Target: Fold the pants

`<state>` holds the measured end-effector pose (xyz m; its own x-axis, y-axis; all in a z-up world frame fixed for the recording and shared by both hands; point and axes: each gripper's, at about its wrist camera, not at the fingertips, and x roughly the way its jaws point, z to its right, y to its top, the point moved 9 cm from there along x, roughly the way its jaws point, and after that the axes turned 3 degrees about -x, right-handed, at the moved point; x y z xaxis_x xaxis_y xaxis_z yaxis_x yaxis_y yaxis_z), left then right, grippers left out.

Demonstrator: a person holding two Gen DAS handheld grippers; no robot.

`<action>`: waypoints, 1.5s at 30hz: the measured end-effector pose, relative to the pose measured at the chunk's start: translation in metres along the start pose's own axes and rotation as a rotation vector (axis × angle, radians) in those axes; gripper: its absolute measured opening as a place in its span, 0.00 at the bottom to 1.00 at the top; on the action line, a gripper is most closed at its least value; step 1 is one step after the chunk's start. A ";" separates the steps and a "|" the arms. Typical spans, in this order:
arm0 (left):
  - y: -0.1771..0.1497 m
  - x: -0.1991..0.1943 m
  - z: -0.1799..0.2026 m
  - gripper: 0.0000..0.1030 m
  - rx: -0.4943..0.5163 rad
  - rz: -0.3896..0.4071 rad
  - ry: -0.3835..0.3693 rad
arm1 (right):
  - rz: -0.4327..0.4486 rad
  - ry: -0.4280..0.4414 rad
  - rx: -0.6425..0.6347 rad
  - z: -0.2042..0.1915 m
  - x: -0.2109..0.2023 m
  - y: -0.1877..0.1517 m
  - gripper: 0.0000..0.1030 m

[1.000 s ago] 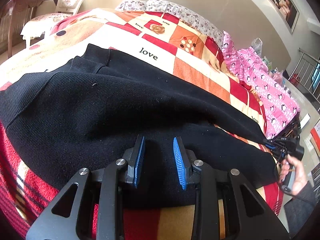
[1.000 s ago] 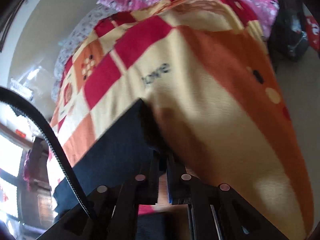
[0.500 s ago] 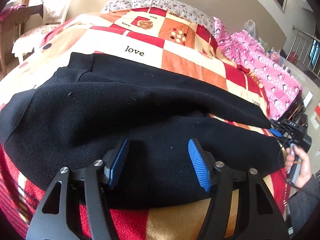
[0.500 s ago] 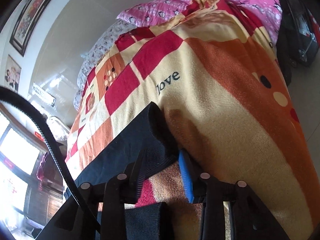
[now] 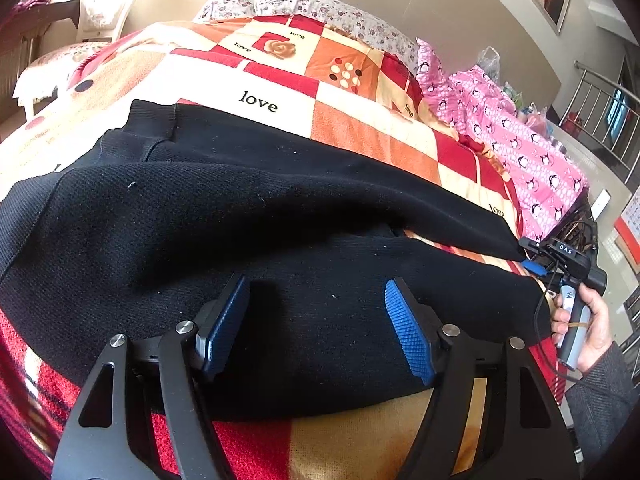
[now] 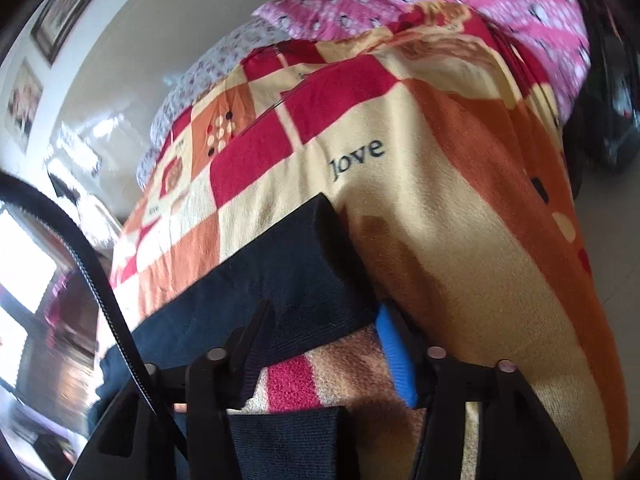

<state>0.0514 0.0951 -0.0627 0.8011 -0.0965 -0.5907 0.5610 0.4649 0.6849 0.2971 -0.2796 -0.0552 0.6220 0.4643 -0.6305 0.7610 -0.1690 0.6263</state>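
Observation:
Black knit pants point(image 5: 248, 240) lie across the patchwork bed blanket point(image 5: 360, 128), one leg folded over the other. My left gripper point(image 5: 316, 320) hovers over the near edge of the fabric. Its jaws are opening wide, and the blue pads point(image 5: 408, 332) stand clear of the cloth on both sides. In the right wrist view the leg ends point(image 6: 288, 280) rest on the blanket between the fingers of my right gripper point(image 6: 324, 344). Those jaws are opening too, and the blue pad point(image 6: 394, 356) is off the cloth. A hand point(image 5: 592, 320) holds the right gripper point(image 5: 536, 258) at the pants' far right end.
A pink penguin-print quilt point(image 5: 520, 152) is bunched on the right side of the bed, and floral pillows point(image 5: 320, 8) lie at the head. A covered chair point(image 5: 52, 60) stands far left and a metal railing point(image 5: 600, 112) far right. The blanket hangs over the near bed edge point(image 6: 520, 280).
Both grippers have opened. The left jaws spread apart over the fabric. The right jaws let go of the leg end, which now lies on the blanket.

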 end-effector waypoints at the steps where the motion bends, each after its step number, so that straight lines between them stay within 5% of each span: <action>1: 0.000 0.000 0.000 0.69 -0.002 0.001 -0.002 | -0.006 -0.005 -0.030 -0.004 0.002 -0.001 0.64; 8: 0.007 -0.020 0.018 0.69 0.093 -0.088 -0.062 | 0.026 0.077 0.007 -0.001 0.000 -0.003 0.69; 14: 0.114 -0.068 -0.002 0.72 0.262 0.071 -0.061 | 0.027 0.063 -0.008 -0.004 0.000 -0.005 0.69; 17: 0.155 -0.032 -0.045 0.75 0.351 -0.037 -0.014 | 0.031 0.071 -0.001 -0.004 -0.001 -0.005 0.69; 21: 0.166 0.030 -0.097 0.75 0.525 -0.217 0.114 | 0.033 0.077 0.004 -0.003 -0.001 -0.004 0.69; 32: 0.144 0.092 -0.137 0.75 0.467 -0.424 0.032 | 0.034 0.078 0.005 -0.003 -0.002 -0.004 0.69; 38: 0.157 0.094 -0.141 0.75 0.408 -0.371 -0.025 | 0.034 0.079 0.005 -0.003 -0.002 -0.004 0.69; 40: 0.155 0.093 -0.138 0.58 0.441 -0.361 -0.006 | 0.034 0.079 0.005 -0.003 -0.001 -0.004 0.69; 42: 0.152 0.085 -0.132 0.09 0.439 -0.365 -0.042 | 0.035 0.078 0.005 -0.003 -0.001 -0.004 0.69; 45: 0.152 0.070 -0.118 0.08 0.518 -0.305 -0.002 | 0.034 0.077 0.004 -0.002 -0.001 -0.004 0.69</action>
<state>0.1679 0.2627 -0.0507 0.5880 -0.1597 -0.7930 0.7939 -0.0738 0.6035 0.2928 -0.2777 -0.0557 0.6316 0.5240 -0.5714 0.7404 -0.1889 0.6451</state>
